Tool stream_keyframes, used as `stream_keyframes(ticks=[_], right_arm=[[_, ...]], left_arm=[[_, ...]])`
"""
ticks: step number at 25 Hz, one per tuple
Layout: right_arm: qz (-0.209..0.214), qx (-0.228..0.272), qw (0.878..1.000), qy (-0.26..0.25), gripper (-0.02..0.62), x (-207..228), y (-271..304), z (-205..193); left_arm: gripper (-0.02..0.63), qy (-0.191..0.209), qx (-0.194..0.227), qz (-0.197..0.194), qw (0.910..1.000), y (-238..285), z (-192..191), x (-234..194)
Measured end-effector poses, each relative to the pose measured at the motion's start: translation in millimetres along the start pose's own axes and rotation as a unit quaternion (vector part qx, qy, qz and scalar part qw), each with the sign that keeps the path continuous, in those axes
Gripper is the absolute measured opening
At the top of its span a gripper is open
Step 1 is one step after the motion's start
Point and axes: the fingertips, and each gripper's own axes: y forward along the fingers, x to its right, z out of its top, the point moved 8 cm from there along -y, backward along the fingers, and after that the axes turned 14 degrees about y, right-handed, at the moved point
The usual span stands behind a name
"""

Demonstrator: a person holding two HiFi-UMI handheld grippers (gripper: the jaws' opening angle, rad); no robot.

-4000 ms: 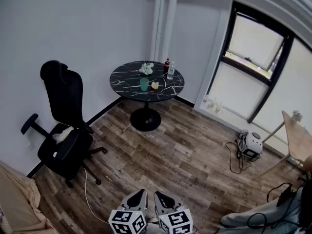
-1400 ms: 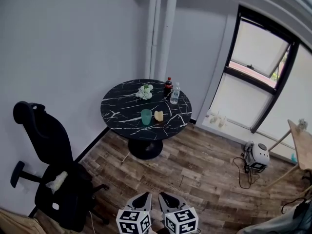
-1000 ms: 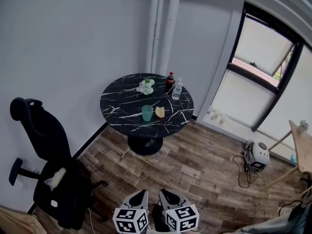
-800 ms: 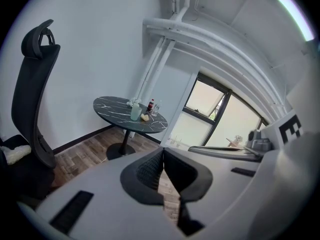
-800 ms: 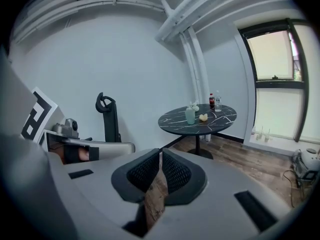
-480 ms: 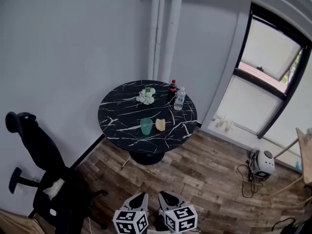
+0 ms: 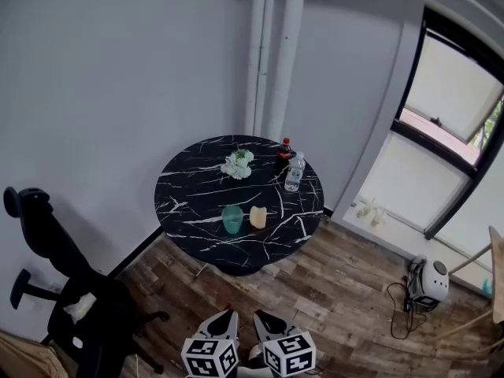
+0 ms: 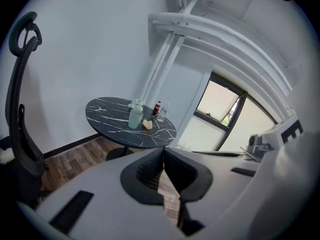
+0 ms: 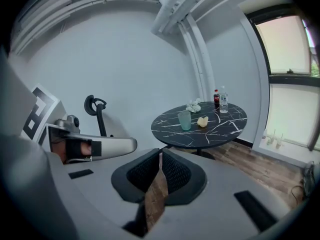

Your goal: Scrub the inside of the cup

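Worktop (image 7: 193, 199) sits nearer and lower in the head view than a second back, and the office chair (image 7: 47, 290) has slid off leftward. Approach only; no scrubbing begun. Green cup (image 7: 232, 220) stands upright toward the worktop's near edge, with a yellowish lump (image 7: 258, 217), likely a sponge, just beside it. Left tongs (image 7: 227, 316) and right tongs (image 7: 264, 317) are both closed, empty, well apart from the cup.

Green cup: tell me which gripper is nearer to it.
Left, narrowly. In the head view the left gripper is almost in line with the green cup, and the right gripper is offset rightward. Both are far away.
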Motion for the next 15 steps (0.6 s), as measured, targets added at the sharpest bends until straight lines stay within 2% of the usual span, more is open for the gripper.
stream_keyframes(ticks=[9, 15], right_arm=[[0.021, -0.006, 0.999, -0.023, 0.038, 41, 24, 38], [0.033, -0.010, 0.999, -0.023, 0.038, 55, 35, 54]], left_arm=[[0.009, -0.014, 0.008, 0.035, 0.9993, 47, 16, 5], [0.009, -0.016, -0.003, 0.039, 0.9991, 68, 24, 4]])
